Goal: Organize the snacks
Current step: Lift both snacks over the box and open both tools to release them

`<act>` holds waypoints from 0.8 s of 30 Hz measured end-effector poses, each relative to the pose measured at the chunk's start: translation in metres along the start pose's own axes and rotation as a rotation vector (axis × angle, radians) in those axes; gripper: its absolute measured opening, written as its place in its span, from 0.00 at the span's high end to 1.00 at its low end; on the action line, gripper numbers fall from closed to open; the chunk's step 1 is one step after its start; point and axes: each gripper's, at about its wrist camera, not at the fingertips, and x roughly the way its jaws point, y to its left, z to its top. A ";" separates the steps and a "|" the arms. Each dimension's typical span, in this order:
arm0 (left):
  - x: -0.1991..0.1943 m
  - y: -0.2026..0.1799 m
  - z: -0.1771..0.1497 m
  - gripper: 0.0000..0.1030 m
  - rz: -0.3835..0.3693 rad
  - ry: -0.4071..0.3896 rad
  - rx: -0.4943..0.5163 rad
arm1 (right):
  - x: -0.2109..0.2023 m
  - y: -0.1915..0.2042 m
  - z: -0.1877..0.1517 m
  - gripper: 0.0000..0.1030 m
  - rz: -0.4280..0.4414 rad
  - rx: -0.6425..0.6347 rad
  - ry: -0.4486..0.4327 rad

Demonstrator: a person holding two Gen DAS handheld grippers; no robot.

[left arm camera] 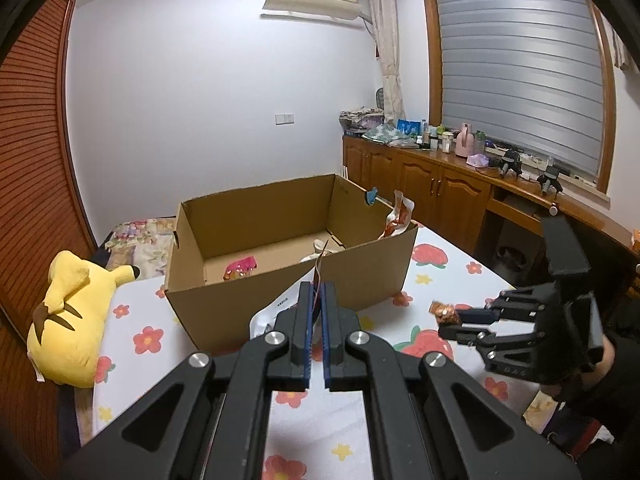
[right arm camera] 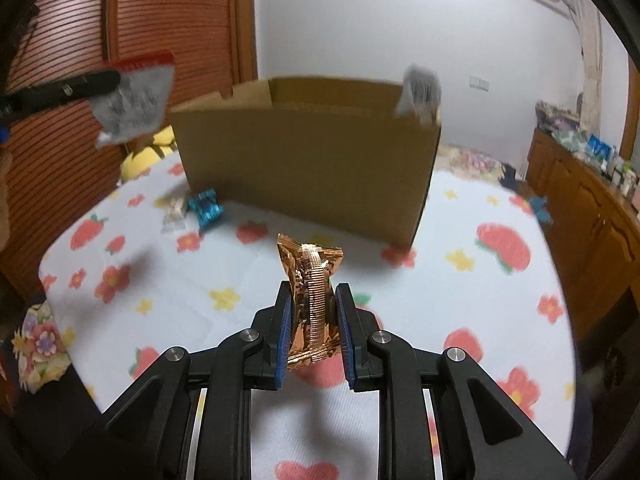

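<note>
We pinch a flat silver packet (right arm camera: 134,104) edge-on in our left gripper (left arm camera: 318,292), jaws nearly shut, and a copper foil snack (right arm camera: 310,300) squeezed in our right gripper (right arm camera: 312,300), so both can drop into the cardboard box (right arm camera: 304,168) just ahead of the jaws; packet print too blurred to read

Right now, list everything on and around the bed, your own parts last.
cardboard box: one, brown, open, on the bed
snacks in box: pink packet, white item, red-white packet against right wall
loose snacks: blue wrapper and pale wrapper, bedsheet, by box
copper packet: one, in right hand-held gripper
silver-red packet: one, in left hand-held gripper
plush toy: one, yellow, bed's left edge
bedsheet: white, floral
</note>
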 end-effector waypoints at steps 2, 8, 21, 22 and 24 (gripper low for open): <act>0.000 -0.001 0.003 0.99 0.004 -0.005 0.007 | -0.009 0.002 0.012 0.81 0.000 -0.012 -0.025; 0.004 0.002 0.017 0.99 0.015 -0.012 0.016 | -0.023 0.009 0.046 0.81 0.012 -0.039 -0.079; 0.044 0.030 0.050 0.99 0.026 -0.009 0.000 | 0.000 0.015 0.110 0.81 0.052 -0.092 -0.124; 0.048 0.032 0.053 0.99 0.028 -0.008 0.000 | 0.003 0.015 0.115 0.81 0.055 -0.097 -0.125; 0.054 0.035 0.058 0.99 0.030 -0.007 0.001 | 0.011 0.014 0.123 0.81 0.057 -0.102 -0.125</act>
